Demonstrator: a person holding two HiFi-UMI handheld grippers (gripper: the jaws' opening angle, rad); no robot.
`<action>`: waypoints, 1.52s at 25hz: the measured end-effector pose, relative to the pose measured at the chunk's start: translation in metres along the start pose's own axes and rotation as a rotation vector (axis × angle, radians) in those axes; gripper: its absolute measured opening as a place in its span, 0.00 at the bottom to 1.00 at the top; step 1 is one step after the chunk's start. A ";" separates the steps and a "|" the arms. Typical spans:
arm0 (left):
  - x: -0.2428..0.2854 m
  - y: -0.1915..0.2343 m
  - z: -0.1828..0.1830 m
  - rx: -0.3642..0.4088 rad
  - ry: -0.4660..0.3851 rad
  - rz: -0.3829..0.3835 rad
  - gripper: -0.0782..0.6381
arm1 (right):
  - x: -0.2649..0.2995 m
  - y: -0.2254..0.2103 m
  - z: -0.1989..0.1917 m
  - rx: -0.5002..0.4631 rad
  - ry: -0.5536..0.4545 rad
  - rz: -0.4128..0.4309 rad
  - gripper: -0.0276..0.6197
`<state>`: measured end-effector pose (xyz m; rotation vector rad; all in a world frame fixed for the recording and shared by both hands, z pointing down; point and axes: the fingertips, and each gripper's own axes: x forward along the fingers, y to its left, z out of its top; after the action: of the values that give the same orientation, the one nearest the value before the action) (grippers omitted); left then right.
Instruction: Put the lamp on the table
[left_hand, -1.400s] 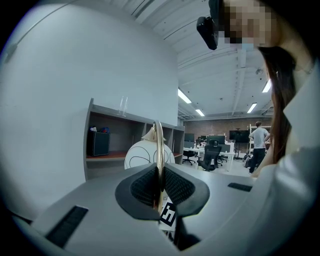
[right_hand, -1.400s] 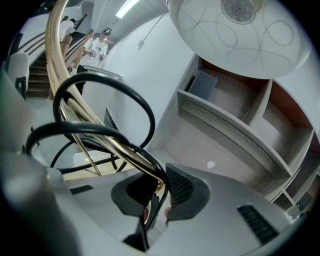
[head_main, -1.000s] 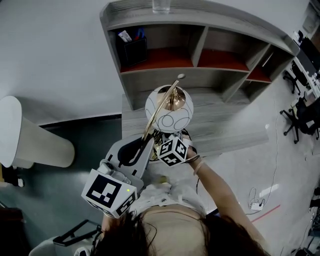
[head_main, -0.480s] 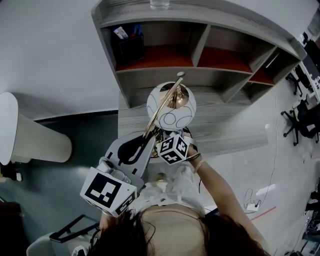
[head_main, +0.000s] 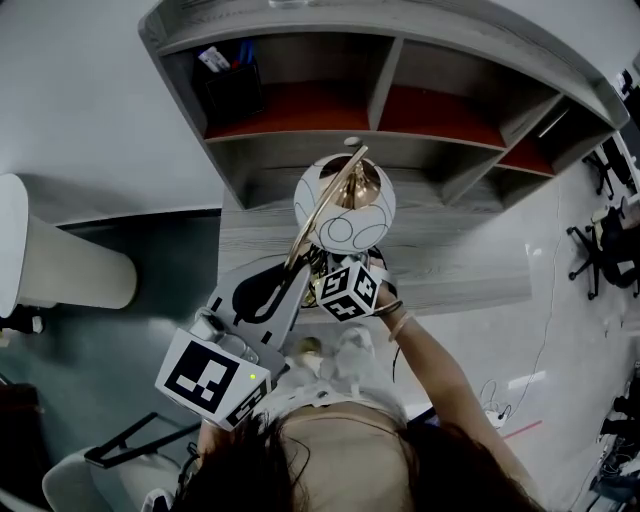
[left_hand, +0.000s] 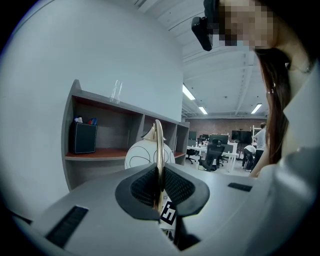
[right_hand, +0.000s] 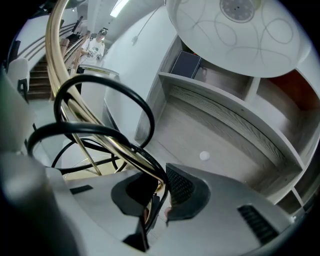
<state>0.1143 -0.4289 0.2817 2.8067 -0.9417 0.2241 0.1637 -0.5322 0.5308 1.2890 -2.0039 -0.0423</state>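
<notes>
The lamp has a white globe shade (head_main: 343, 207) on a curved brass rod (head_main: 318, 215) and hangs in the air over the near edge of the grey wooden table (head_main: 460, 262). My left gripper (head_main: 290, 276) is shut on the rod, which stands pinched upright between its black pads (left_hand: 158, 175). The right gripper (right_hand: 156, 194), under its marker cube (head_main: 347, 291), is shut on the lamp's lower brass rods and black cable (right_hand: 107, 132). In the right gripper view the shade (right_hand: 240, 30) hangs overhead, with the tabletop (right_hand: 210, 132) below it.
A grey shelf unit (head_main: 370, 110) stands on the table's far side, holding a black pen holder (head_main: 232, 88) and topped by a glass (left_hand: 116, 91). A white rounded object (head_main: 55, 262) is at the left. Office chairs (head_main: 605, 240) and a floor cable (head_main: 505, 388) are at the right.
Both grippers have carried the lamp forward toward the table and shelf. Each grip on the lamp is unchanged.
</notes>
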 end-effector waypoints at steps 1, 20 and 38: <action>0.005 -0.002 0.000 -0.002 0.001 0.002 0.15 | 0.000 -0.004 -0.003 -0.001 0.001 0.003 0.12; 0.073 -0.036 -0.004 0.005 0.009 0.022 0.15 | 0.004 -0.065 -0.049 -0.004 -0.009 0.018 0.12; 0.112 -0.053 -0.017 0.003 0.030 0.036 0.15 | 0.009 -0.092 -0.084 -0.008 0.007 0.026 0.13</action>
<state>0.2335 -0.4484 0.3142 2.7830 -0.9869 0.2723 0.2832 -0.5558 0.5604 1.2566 -2.0126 -0.0333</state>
